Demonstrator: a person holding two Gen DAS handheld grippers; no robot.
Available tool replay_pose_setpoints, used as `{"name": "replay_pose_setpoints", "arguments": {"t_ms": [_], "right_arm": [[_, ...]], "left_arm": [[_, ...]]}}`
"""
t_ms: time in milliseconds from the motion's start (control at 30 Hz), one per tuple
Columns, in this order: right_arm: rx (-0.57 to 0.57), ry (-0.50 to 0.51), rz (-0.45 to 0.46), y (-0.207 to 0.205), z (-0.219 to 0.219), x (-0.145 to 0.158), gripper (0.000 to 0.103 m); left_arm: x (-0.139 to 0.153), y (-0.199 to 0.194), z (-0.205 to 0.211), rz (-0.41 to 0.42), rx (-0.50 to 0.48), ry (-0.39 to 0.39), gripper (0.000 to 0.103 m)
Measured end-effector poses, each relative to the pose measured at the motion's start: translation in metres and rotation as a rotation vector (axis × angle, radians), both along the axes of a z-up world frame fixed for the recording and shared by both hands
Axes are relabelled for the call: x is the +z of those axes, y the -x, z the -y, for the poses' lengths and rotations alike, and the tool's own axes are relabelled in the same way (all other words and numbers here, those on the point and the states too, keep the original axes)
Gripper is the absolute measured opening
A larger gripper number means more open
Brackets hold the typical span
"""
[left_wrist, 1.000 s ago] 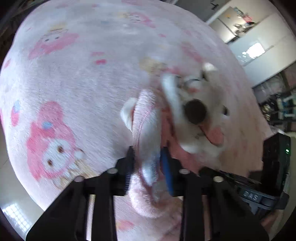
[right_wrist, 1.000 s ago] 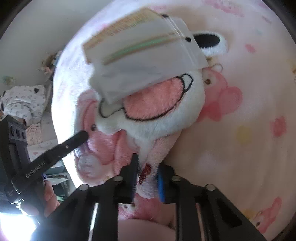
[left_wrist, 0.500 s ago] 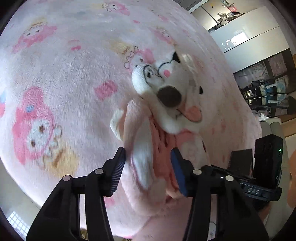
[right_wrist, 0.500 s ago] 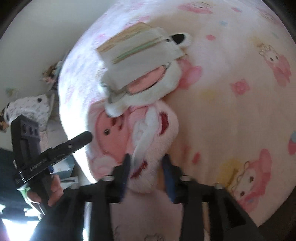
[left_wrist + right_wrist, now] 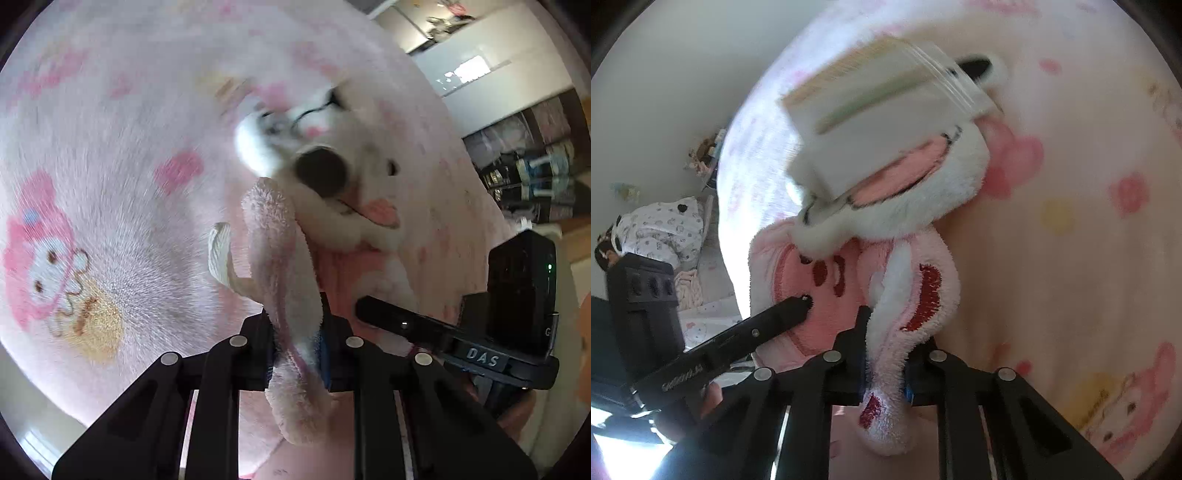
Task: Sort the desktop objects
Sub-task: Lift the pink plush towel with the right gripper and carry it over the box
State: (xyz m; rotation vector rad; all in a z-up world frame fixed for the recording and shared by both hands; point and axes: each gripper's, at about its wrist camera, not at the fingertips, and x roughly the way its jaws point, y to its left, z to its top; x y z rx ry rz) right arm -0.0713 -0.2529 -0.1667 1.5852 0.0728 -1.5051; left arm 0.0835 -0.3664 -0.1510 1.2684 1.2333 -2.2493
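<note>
A plush toy (image 5: 332, 192) with a white dog head, black nose and pink body lies on the pink blanket. My left gripper (image 5: 295, 347) is closing, and its pads pinch one fluffy pink limb (image 5: 284, 266). In the right wrist view the right gripper (image 5: 884, 365) is also closing, pinching a pink limb with red patches (image 5: 916, 295). A label in a clear plastic bag (image 5: 886, 110) hangs over the toy's head (image 5: 905, 199). Each gripper shows in the other's view: the right one (image 5: 406, 325) and the left one (image 5: 775, 317), both beside the toy's body.
A fluffy pink blanket (image 5: 92, 221) with cartoon prints fills both views. Cabinets and shelves (image 5: 535, 166) stand beyond its far right edge. Left of the blanket, bedding (image 5: 661, 232) lies on the floor. A hand (image 5: 713, 402) holds the left gripper.
Half a second ago both pairs of jaws stood wide around the toy's limbs; now both pinch them tight. The toy's head is blurred, in motion.
</note>
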Motion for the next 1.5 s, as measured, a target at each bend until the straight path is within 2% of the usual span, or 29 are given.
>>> {"name": "replay_pose_setpoints", "arguments": {"t_ms": [233, 333, 367, 433, 467, 533, 667, 767, 867, 967, 1200, 1300, 1433, 1500], "right_arm": [[-0.021, 0.099, -0.125, -0.022, -0.018, 0.065, 0.010], [-0.053, 0.138, -0.174, -0.022, -0.045, 0.089, 0.010], [-0.068, 0.156, -0.186, -0.013, -0.068, 0.101, 0.010], [-0.089, 0.183, -0.200, -0.011, -0.096, 0.114, 0.010], [-0.104, 0.194, -0.210, -0.017, -0.096, 0.118, 0.010], [-0.124, 0.207, -0.226, -0.020, -0.114, 0.128, 0.010], [-0.182, 0.225, -0.250, -0.026, -0.171, 0.144, 0.010], [-0.231, 0.221, -0.264, -0.027, -0.208, 0.143, 0.010], [-0.292, 0.213, -0.277, -0.030, -0.249, 0.145, 0.010], [-0.368, 0.192, -0.286, -0.031, -0.290, 0.145, 0.010], [-0.566, 0.173, -0.321, -0.025, -0.386, 0.148, 0.010], [-0.637, 0.172, -0.348, -0.019, -0.422, 0.155, 0.010], [-0.741, 0.133, -0.390, -0.004, -0.468, 0.155, 0.010], [-0.777, 0.100, -0.395, 0.004, -0.485, 0.147, 0.010]], "left_arm": [[0.065, -0.002, -0.034, -0.062, -0.077, 0.098, 0.017], [0.091, -0.002, -0.051, -0.100, -0.113, 0.126, 0.017], [0.100, -0.002, -0.060, -0.115, -0.128, 0.134, 0.017], [0.111, -0.005, -0.071, -0.132, -0.153, 0.144, 0.017], [0.112, 0.011, -0.075, -0.138, -0.165, 0.148, 0.017], [0.121, 0.016, -0.092, -0.149, -0.196, 0.163, 0.017], [0.122, 0.040, -0.126, -0.162, -0.255, 0.168, 0.018], [0.122, 0.058, -0.157, -0.166, -0.320, 0.165, 0.018], [0.127, 0.049, -0.197, -0.175, -0.382, 0.156, 0.018], [0.127, 0.064, -0.238, -0.177, -0.463, 0.139, 0.018], [0.139, 0.109, -0.326, -0.202, -0.670, 0.133, 0.018], [0.148, 0.132, -0.364, -0.234, -0.745, 0.156, 0.018], [0.141, 0.167, -0.406, -0.234, -0.826, 0.163, 0.018], [0.133, 0.182, -0.420, -0.215, -0.862, 0.130, 0.018]]}}
